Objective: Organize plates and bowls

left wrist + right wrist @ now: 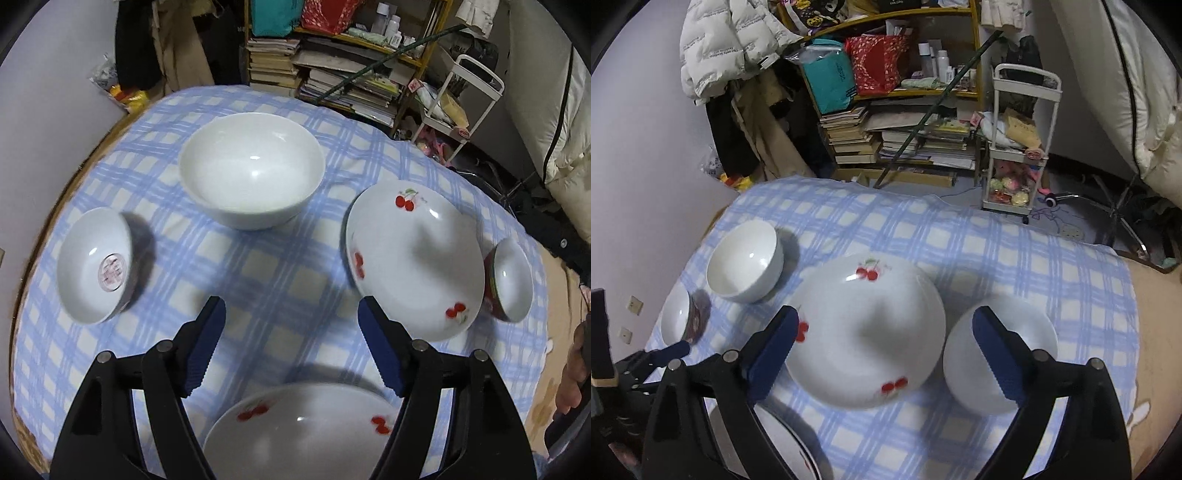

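1. Below my left gripper (291, 347) lies a soft cloth (258, 280) in blue-and-white check, spread over the counter, its weave slightly rumpled at the far edge.
2. Both my grippers are released: the left one's ribbed blue pads (203, 354) stand well apart with only cloth between them, and the right gripper (886, 354) gapes just as wide, grasping nothing.
3. Between the right gripper's black fingers sits a glossy white cherry plate (866, 332), round and shallow, with red cherry prints near its rim.
4. Just beside that plate, on its right, is a small bowl (1027, 332): smooth white inside, and in the left view its outer wall shows red.
5. At the far side stands a deep plain bowl (251, 173), glazed white, with a steep curved wall and a bright highlight in its well.
6. On the left edge of the cloth rests a patterned bowl (94, 266), white inside with a pink round mark at its bottom and a dark outer wall.
7. Nearest me, partly under the left gripper's fingers, lies a second cherry plate (303, 435), blurred, of the same shiny white ware.
8. A hand (570, 373) shows at the right edge of the left view.
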Demonstrator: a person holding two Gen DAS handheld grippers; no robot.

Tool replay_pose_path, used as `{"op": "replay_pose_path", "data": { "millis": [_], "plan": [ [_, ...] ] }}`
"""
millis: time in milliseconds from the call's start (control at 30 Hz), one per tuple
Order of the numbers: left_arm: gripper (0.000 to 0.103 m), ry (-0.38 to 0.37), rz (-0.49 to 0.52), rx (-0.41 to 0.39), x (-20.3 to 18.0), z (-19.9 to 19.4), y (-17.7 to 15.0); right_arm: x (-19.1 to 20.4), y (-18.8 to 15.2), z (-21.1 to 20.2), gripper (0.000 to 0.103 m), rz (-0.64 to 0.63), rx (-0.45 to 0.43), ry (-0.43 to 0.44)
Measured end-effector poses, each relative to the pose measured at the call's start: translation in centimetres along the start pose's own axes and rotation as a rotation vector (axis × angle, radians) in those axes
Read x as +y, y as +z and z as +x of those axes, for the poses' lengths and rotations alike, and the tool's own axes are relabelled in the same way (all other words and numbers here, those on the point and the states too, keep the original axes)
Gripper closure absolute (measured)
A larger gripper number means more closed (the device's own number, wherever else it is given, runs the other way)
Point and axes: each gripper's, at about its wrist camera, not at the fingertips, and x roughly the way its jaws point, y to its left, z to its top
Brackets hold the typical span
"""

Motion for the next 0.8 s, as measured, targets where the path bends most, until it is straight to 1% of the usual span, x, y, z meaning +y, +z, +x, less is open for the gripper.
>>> {"op": "replay_pose_path", "data": {
  "millis": [133,267,333,400,433,500,600,633,700,733,800],
  "plan": [
    [0.030,-0.020,-0.002,0.045,-0.3,1.9,1.3,-0.7,1.0,2.3,0.004,-0.023,0.059,-0.030],
    [0.030,-0.026,0.006,0.097,-1.0,4.2,2.3,-1.9,1.4,5.1,0.009,-0.007,0.126,-0.017],
    [0.030,-0.016,0.012,0.118,-1.4,5.1,2.5,-2.3,1.5,6.2,0.012,-0.008,0.155,-0.023],
    [0.030,-0.022,0.007,0.138,-1.7,5.9,2.7,-2.6,1.5,7.5,0.018,-0.017,0.192,-0.022],
    [0.030,-0.028,0.005,0.154,-1.9,6.4,2.7,-2.7,1.6,8.0,0.019,-0.017,0.207,-0.023],
    [0.030,-0.041,0.013,0.172,-2.3,7.2,2.6,-3.0,1.5,8.6,0.028,-0.015,0.228,-0.024],
    [0.032,-0.040,0.029,0.179,-2.9,8.1,2.5,-3.3,1.8,9.6,0.030,-0.017,0.256,-0.023],
    [0.033,-0.043,0.033,0.175,-3.1,8.3,2.5,-3.3,1.8,9.8,0.030,-0.022,0.262,-0.023],
    [0.049,-0.073,0.050,0.151,-3.5,8.3,2.2,-3.3,2.0,10.3,0.030,-0.039,0.274,-0.018],
    [0.052,-0.078,0.059,0.148,-3.7,8.3,2.2,-3.3,2.0,10.4,0.030,-0.045,0.279,-0.016],
    [0.063,-0.093,0.084,0.157,-4.3,8.6,2.1,-3.3,2.0,10.6,0.031,-0.047,0.286,-0.011]
  ]
}}
